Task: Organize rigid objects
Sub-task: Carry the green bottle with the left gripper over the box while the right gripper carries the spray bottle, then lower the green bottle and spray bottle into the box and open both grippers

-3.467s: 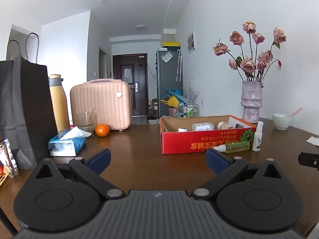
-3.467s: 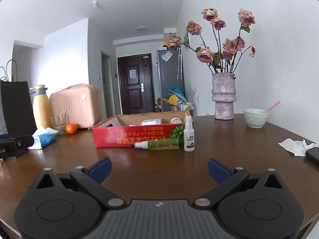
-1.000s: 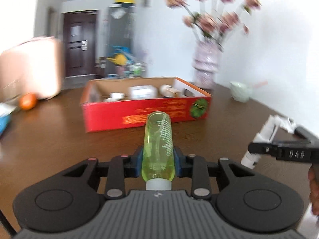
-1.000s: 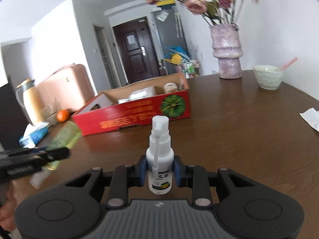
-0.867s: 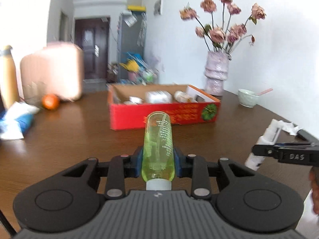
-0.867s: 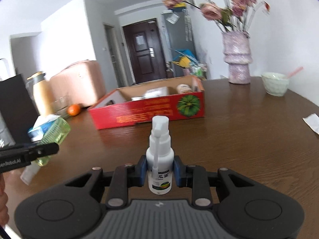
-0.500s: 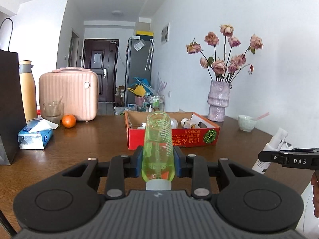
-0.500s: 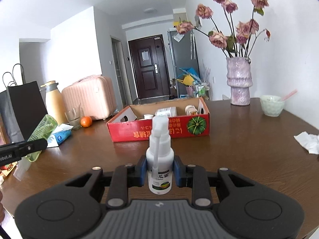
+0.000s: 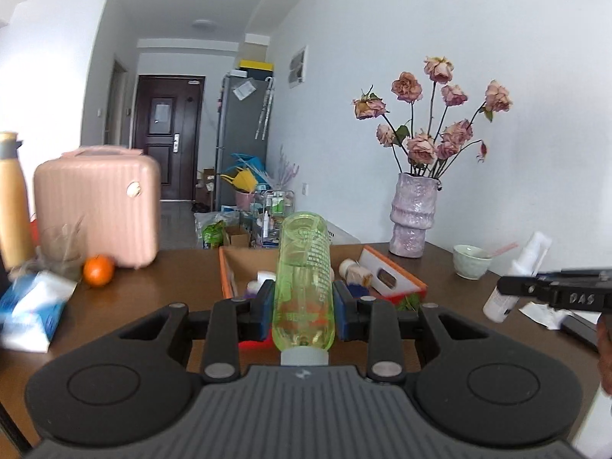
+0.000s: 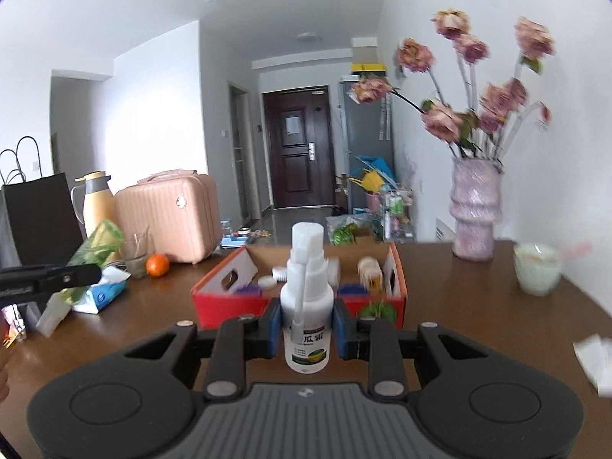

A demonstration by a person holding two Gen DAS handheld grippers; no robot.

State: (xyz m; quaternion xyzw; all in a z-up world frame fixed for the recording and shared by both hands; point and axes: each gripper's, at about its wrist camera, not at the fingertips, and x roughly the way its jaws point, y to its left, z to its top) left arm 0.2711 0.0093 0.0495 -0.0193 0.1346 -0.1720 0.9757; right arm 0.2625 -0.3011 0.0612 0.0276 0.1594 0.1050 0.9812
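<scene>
My left gripper (image 9: 304, 311) is shut on a green translucent bottle (image 9: 304, 279), held above the table and pointing at the red cardboard box (image 9: 397, 281). My right gripper (image 10: 306, 323) is shut on a white spray bottle (image 10: 306, 302), held upright just in front of the red box (image 10: 298, 308). The box holds several small containers. The white spray bottle also shows at the right of the left wrist view (image 9: 516, 279). The green bottle also shows at the left of the right wrist view (image 10: 90, 264).
On the brown table stand a pink case (image 9: 95, 212), an orange (image 9: 98, 269), a tissue pack (image 9: 32, 308), a yellow flask (image 10: 95, 206), a black bag (image 10: 40, 218), a flower vase (image 9: 415, 216), a pale bowl (image 10: 537, 267) and crumpled paper (image 10: 594, 357).
Both grippers, open and empty 3.5 s ago, now hold the bottles. Over the last second both rose and moved closer to the red box, looking down into it.
</scene>
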